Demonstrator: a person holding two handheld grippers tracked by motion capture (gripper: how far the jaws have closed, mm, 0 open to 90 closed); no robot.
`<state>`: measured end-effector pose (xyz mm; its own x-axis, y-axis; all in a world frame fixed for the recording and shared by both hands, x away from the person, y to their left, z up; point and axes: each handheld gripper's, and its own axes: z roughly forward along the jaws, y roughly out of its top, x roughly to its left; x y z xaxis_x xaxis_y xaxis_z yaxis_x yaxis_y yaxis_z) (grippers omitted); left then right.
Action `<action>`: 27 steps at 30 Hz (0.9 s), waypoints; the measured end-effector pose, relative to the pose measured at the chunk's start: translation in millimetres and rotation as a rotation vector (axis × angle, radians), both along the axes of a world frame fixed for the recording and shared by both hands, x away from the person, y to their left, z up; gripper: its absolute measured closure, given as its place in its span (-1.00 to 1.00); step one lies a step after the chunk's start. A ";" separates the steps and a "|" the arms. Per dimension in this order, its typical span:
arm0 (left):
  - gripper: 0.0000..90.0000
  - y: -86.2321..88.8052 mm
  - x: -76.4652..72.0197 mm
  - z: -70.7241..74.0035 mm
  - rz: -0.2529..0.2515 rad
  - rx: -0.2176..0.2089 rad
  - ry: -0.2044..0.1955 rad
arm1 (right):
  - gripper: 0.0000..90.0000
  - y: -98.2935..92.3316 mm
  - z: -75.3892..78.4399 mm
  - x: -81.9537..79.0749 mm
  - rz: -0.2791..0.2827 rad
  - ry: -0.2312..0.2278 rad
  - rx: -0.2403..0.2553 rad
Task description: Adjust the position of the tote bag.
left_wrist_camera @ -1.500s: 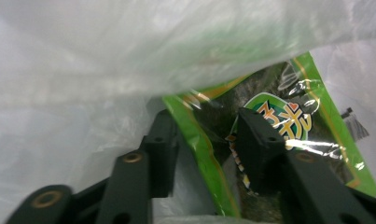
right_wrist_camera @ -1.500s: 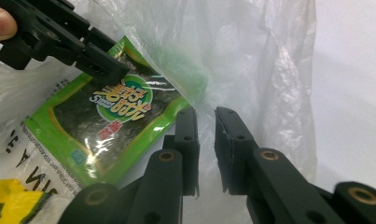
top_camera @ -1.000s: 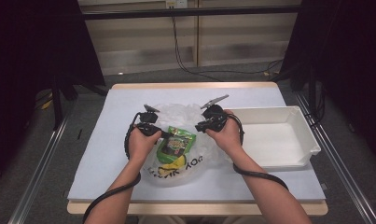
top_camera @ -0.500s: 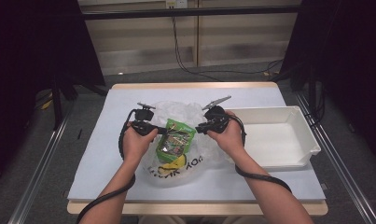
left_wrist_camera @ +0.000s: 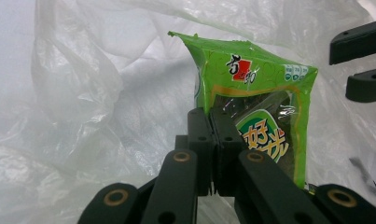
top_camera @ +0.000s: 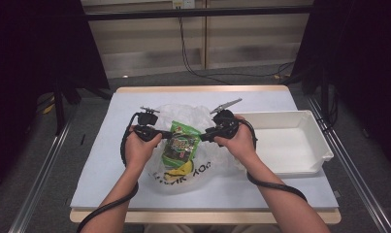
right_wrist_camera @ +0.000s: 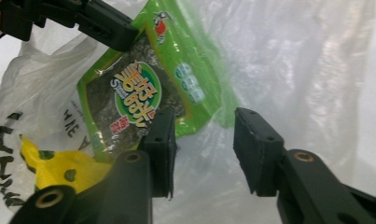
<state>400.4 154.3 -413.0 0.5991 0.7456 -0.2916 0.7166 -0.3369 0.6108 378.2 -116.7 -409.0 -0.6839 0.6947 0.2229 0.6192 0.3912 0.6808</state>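
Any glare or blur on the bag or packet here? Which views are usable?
High view: sharp and evenly lit on the table, dark at both sides; the packet is small. Left gripper view: packet crisp, soft sheen on the bag, near jaws slightly soft. Right gripper view: bright glare washes out the bag at right, print on the packet readable.

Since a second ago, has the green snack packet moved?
Yes. The green snack packet, pinched by the left tool, has come up out of the plastic bag and stands farther from the table's near edge.
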 end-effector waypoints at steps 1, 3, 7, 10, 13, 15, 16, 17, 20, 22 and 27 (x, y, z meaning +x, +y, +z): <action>0.97 -0.5 -1.6 1.2 -0.006 0.003 -0.009 | 0.29 1.4 0.2 -0.2 0.004 0.002 0.006; 0.97 -0.9 -3.1 2.4 -0.016 0.007 -0.022 | 0.26 3.7 1.6 -0.8 0.016 0.003 0.008; 0.97 -0.1 -6.3 5.9 -0.022 0.007 -0.045 | 0.11 9.4 5.2 -0.2 0.039 -0.003 0.009; 0.97 2.1 -7.9 8.0 -0.029 0.006 -0.060 | 0.02 14.2 8.0 0.9 0.055 -0.015 0.010; 0.97 3.9 -10.7 8.3 -0.037 -0.003 -0.078 | -0.07 20.1 9.3 2.8 0.072 -0.022 -0.002; 0.97 5.6 -11.8 8.0 -0.050 -0.003 -0.085 | -0.12 25.1 8.8 4.2 0.091 -0.035 -0.013; 0.97 6.2 -12.1 7.8 -0.050 -0.004 -0.086 | -0.13 27.4 8.4 5.1 0.088 -0.028 -0.021; 0.97 5.9 -13.3 7.2 -0.042 -0.021 -0.088 | -0.14 28.6 7.6 6.1 0.092 -0.028 -0.029; 0.97 8.5 -14.2 6.4 -0.062 -0.027 -0.097 | -0.22 32.2 5.1 9.2 0.096 -0.019 -0.040; 0.97 10.4 -14.7 7.1 -0.079 -0.022 -0.100 | -0.21 33.4 3.2 10.6 0.100 -0.009 -0.039; 0.97 14.2 -16.0 6.9 -0.077 -0.034 -0.109 | -0.21 33.7 0.4 11.7 0.100 0.004 -0.049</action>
